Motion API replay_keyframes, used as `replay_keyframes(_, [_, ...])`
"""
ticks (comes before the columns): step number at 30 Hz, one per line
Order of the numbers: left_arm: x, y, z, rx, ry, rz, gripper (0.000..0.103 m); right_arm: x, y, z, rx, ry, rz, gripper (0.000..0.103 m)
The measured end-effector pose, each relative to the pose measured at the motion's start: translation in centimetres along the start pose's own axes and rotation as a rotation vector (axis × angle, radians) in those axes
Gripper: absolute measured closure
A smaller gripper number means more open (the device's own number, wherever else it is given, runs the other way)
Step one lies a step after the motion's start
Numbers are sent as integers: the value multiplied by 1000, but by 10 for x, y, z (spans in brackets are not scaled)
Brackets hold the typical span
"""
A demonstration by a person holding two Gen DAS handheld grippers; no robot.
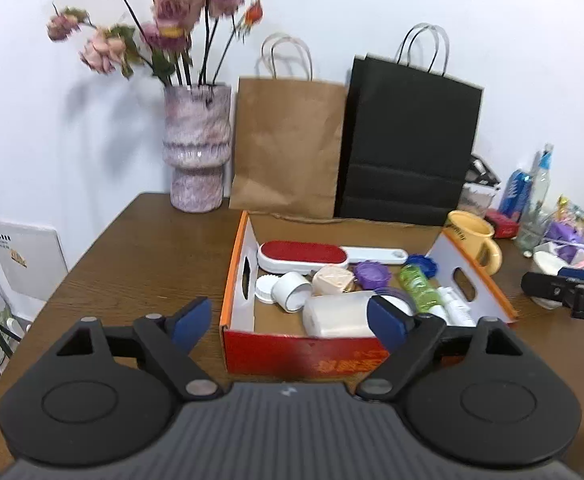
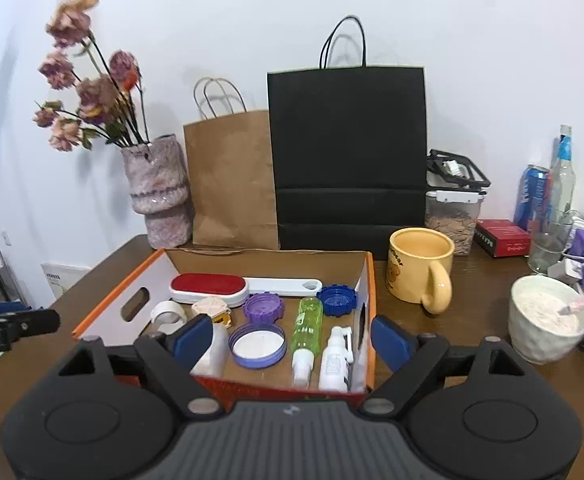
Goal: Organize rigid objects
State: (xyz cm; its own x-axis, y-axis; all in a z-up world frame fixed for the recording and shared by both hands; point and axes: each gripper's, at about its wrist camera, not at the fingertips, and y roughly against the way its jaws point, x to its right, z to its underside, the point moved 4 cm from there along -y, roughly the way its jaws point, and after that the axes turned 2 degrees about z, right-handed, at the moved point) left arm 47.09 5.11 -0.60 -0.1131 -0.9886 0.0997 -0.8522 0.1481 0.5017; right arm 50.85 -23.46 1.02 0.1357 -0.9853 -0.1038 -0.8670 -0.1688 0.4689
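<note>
Both grippers, left gripper (image 1: 289, 320) and right gripper (image 2: 292, 334), stand wide apart and empty just before the orange cardboard box (image 2: 366, 280). The lint brush (image 2: 209, 286), bottles and lids lie inside it. Looks like the release step is done; next calls for picking any item outside the box.

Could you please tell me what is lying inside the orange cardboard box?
In the orange cardboard box: red lint brush, purple lid, blue lid, green bottle, white spray bottle. The right gripper's fingers partly cover a white container.

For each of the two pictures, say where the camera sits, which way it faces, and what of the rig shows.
Left wrist: on the left gripper, left of the box, facing the wall; open jaws show.
Right wrist: on the right gripper, before the box; open jaws show.
Shared: box, mug, bags, vase.
</note>
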Motion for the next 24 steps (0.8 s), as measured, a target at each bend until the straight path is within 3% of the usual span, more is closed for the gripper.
replay_keyframes(6, [18,75,25,119,-31,-18,6,-5,61,32,60,-13,-45,16])
replay_keyframes(13, [43,171,103,235,-96,-23,0,-15,162,96,160,-19,-70,12])
replay_keyframes(20, [64,250,179,284,-76,-36,0,-38,243,171,183,14,-64,5])
replay_keyframes(24, [70,283,211,269,-49,-77,0,-46,285,205,215,34,-62,2])
